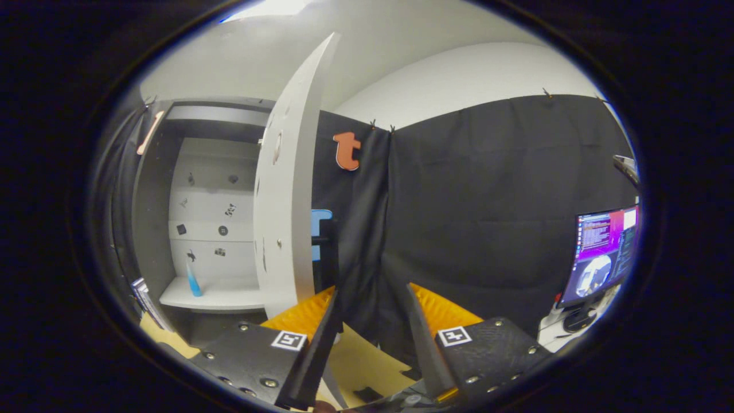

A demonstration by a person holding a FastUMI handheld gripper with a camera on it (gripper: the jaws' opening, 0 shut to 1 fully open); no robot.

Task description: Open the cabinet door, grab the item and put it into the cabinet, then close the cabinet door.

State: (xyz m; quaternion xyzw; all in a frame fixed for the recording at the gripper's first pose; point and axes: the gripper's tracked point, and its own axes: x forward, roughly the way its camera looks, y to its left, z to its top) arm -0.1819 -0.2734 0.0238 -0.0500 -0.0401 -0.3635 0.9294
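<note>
Cabinet stands open ahead and to the left of the gripper, dark outer walls, pale back panel with small dark marks scattered over it. Door swung out toward the camera, pale, seen nearly edge-on, its lower end just above the left finger. Small blue bottle upright on the cabinet's white shelf, near the shelf's left end, close to the back panel. Well apart from the gripper.

Fingers spread with a clear gap, nothing between them; black cloth wall and a strip of tan tabletop show through the gap. Neither finger touches the door, as far as can be seen; the left fingertip sits just below and right of the door's bottom edge.

Dark post stands just right of the door, in front of the cloth. Monitor, lit, far to the right on a white surface, well apart from the cabinet.
</note>
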